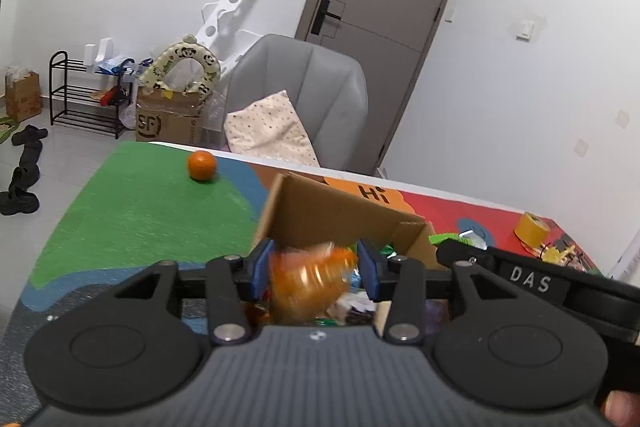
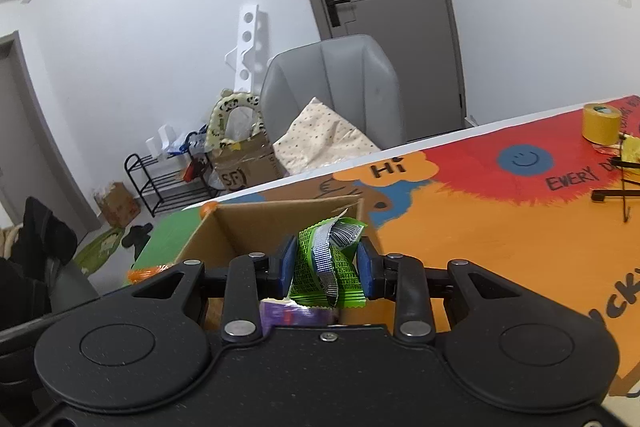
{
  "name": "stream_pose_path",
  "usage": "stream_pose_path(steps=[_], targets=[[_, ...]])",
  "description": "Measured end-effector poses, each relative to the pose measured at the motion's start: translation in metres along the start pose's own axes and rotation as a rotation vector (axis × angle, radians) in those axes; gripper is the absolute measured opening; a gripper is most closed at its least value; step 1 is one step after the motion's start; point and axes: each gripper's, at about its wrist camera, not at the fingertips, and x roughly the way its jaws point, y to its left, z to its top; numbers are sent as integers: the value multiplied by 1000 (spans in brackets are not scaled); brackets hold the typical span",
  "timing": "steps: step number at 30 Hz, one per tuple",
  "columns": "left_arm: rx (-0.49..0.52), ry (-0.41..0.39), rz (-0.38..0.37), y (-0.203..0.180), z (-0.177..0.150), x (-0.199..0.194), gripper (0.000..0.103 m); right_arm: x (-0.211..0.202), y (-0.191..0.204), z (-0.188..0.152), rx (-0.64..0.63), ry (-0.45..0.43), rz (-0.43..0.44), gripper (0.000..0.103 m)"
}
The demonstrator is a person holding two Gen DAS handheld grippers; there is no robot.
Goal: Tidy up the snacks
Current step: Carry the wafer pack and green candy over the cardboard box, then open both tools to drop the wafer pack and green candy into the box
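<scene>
Left wrist view:
Left gripper (image 1: 314, 269): blue pads either side of a blurred orange plastic snack packet (image 1: 310, 277); whether they grip it I cannot tell.
Packet position: above the open brown cardboard box (image 1: 340, 211).
Far left: round orange fruit (image 1: 202, 165).

Right wrist view:
Right gripper (image 2: 326, 267): clamped on a crumpled green-and-silver foil snack wrapper (image 2: 328, 259), near the box's (image 2: 248, 223) right wall.
Far right: yellow tape roll (image 2: 601, 122).

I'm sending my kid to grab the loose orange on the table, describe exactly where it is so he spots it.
Find the colourful table mat in front of the grey armchair. On its green patch, near the far edge and beyond the open cardboard box, sits the orange. It is the only round fruit, lying alone, outside the box.
</scene>
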Motion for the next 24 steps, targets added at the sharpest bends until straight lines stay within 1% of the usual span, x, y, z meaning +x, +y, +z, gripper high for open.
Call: stream_pose_path(steps=[7,12,17,19,20,21,22,23,24], targets=[[-23,-13,-10,19,5,-13,43,8,25,1,-32,7,13,30],[-52,-23,11,34,8,-21,47,16,33,5,-13,24,44,30],[-78,-37,38,47,13,-28,57,24,45,9,-7,40,76,30],[-81,-39,51,50,15,-30,63,26,49,11,-8,41,88,31],[-83,-38,57,52,15,-31,65,27,50,11,-5,44,97,33],[-85,-38,64,53,15,-31,70,29,51,11,-1,49,103,40],[-86,-38,72,55,16,-31,73,29,50,12,5,54,95,46],[-87,-42,80,56,16,-32,74,29,49,11,12,56,87,56],[-88,-44,85,57,16,-31,77,28,47,10,19,55,83,62]])
